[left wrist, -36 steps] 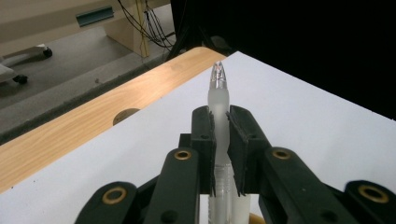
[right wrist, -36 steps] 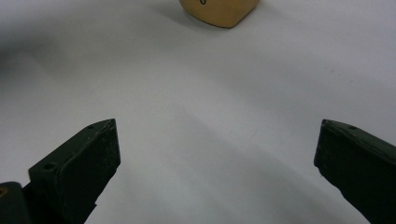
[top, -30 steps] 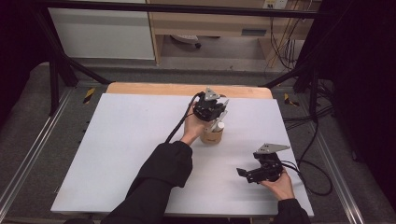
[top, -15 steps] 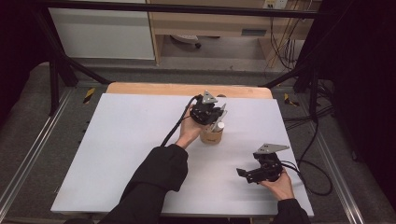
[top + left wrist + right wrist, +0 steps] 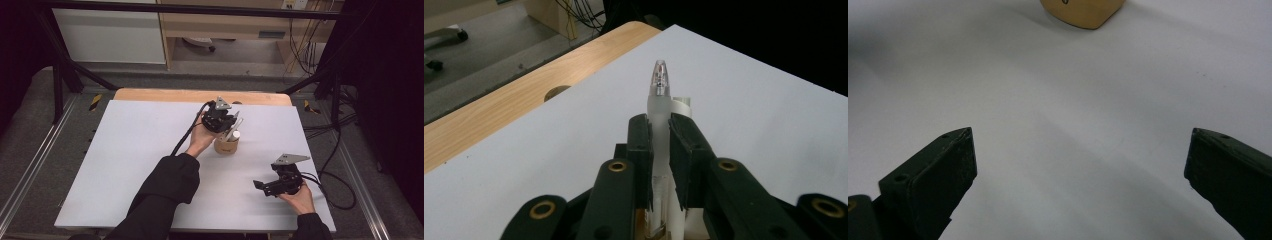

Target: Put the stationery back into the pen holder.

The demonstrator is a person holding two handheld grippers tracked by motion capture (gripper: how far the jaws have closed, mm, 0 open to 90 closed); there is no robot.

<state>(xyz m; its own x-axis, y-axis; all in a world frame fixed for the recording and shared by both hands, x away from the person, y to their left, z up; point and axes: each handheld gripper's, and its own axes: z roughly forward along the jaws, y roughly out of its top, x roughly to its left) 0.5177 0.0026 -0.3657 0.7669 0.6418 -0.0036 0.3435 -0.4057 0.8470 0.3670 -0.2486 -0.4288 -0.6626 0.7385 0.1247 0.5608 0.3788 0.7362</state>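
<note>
1. Left gripper (image 5: 231,125) clamps a translucent white capped pen (image 5: 659,95), held directly over the tan round wooden cup (image 5: 226,145).
2. Right gripper (image 5: 260,186) idle, jaws spread wide, well apart from cup.
3. Step looks like pen going into cup.
4. Next: lower, release.

Bare white table (image 5: 125,165) all round; the tan cup (image 5: 226,146) alone stands mid-table, near the wooden edge (image 5: 165,95)
</note>
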